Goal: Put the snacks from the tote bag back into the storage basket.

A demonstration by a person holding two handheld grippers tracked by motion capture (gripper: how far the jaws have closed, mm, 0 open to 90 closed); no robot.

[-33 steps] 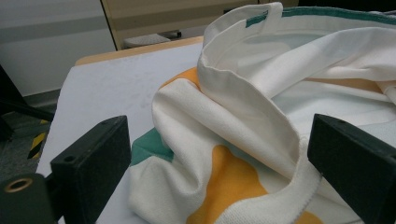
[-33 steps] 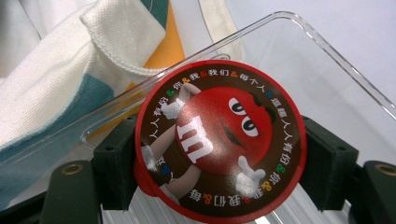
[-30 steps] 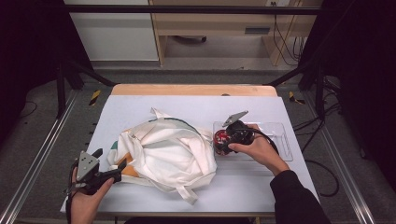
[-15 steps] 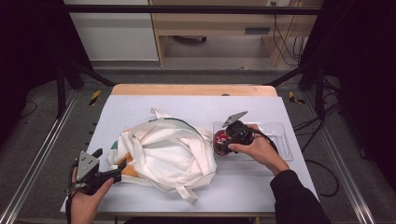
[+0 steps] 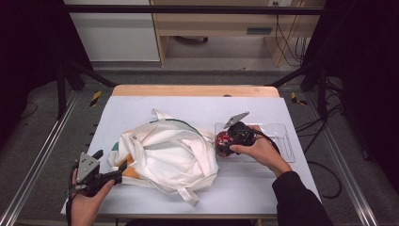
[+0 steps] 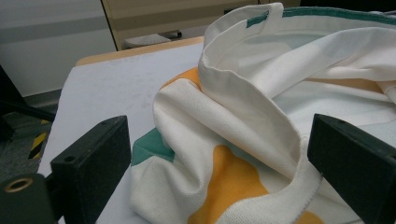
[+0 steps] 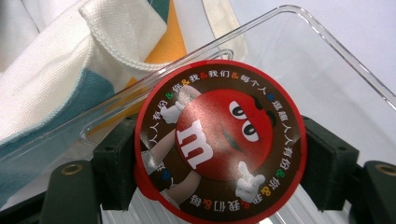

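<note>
- The right gripper (image 5: 225, 142) is clamped on a round red M&M's candy tub (image 7: 219, 142), one black jaw pressed to each side of its lid, as the right gripper view shows.
- The tub sits at the left end of a clear plastic tray (image 5: 282, 141) on the white table (image 5: 188, 106), just beside the canvas tote bag (image 5: 169, 155).
- The left gripper (image 5: 113, 176) is wide open at the bag's near-left corner; in the left gripper view its jaws stand either side of the folded rim (image 6: 247, 102) without pinching it.
- Step in hand, as I judge it: the tub is grasped and about to be lifted from the tray, apparently bound for the bag.
- The next move calls for the left gripper to close on the rim and raise it, since the bag's mouth lies crumpled and mostly shut.
- The right then needs to lift the tub clear of the tray wall and carry it over the opening.
</note>
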